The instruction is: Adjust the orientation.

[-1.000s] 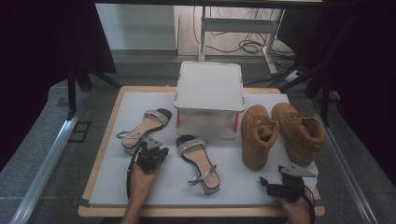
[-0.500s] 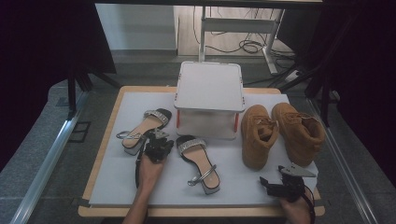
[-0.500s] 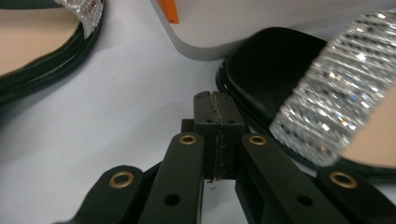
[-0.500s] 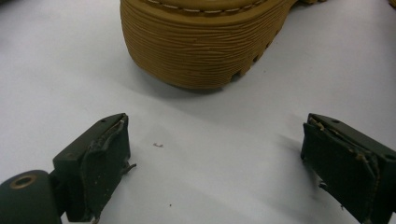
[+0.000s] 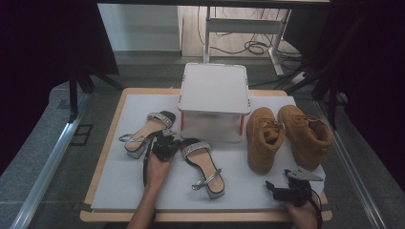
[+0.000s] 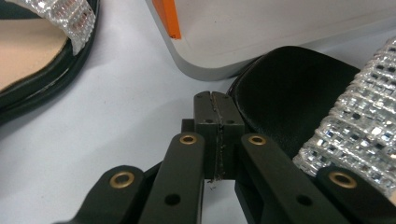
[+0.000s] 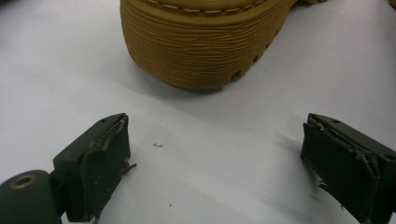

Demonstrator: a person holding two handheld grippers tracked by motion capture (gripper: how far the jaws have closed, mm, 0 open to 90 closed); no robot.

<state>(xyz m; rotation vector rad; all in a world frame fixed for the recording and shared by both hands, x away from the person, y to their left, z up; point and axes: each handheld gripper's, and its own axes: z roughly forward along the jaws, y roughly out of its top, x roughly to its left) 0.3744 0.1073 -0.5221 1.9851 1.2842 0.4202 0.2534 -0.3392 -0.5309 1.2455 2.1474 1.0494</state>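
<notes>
The left gripper (image 5: 165, 143) sits low on the white mat (image 5: 119, 186) that covers the tabletop (image 5: 102, 167), right in the gap between two black sandals with shiny silver straps. Its fingers (image 6: 218, 116) are pressed flat together with nothing between them. The near sandal (image 5: 203, 164) lies just beside the gripper, toe end up by the white box (image 5: 215, 95), and from the left gripper view its black insole looks to be touching the side of the fingers, though it is hard to be sure. The far sandal (image 5: 145, 131) lies on the other side, near but a little apart. The white box with red clips stands at the back of the mat, its rounded corner just ahead of the fingertips. The right gripper (image 5: 286, 191) rests near the front edge of the mat, with its fingers (image 7: 105, 163) spread wide and only bare mat between them. Just ahead of it stands a tan boot (image 5: 262, 138), its ribbed sole close in the right gripper view, and a second tan boot (image 5: 305, 136) stands right next to that one.
</notes>
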